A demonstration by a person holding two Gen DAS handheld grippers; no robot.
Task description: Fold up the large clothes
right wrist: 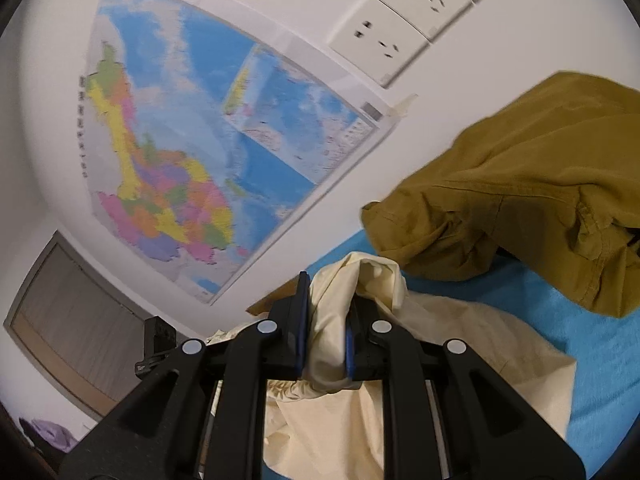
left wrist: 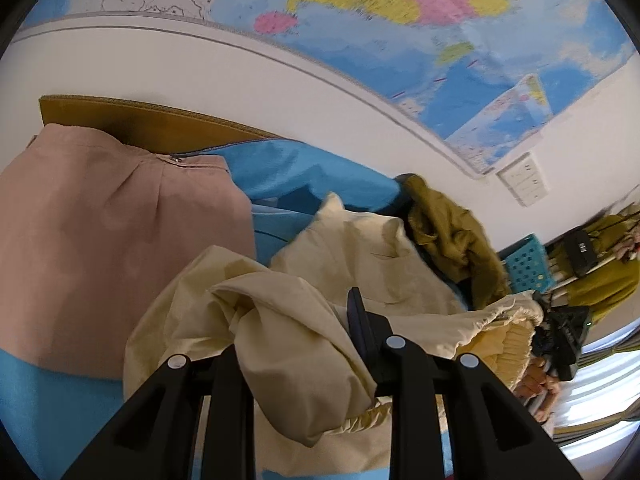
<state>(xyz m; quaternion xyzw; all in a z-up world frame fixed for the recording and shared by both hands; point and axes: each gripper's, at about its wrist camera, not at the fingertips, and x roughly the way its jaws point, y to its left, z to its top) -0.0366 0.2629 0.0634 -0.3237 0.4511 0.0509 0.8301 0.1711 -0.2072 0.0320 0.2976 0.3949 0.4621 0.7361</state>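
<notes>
A cream garment lies bunched on a blue cloth-covered surface. My left gripper is shut on a thick fold of it; cloth drapes over and hides the left finger. In the right wrist view my right gripper is shut on another bunch of the cream garment, lifted above the blue surface. The right gripper also shows at the far right of the left wrist view, near the garment's elastic hem.
A pink folded garment lies left. An olive garment is heaped at the back. A brown board leans on the white wall with a map. A blue basket stands right. Wall sockets are close.
</notes>
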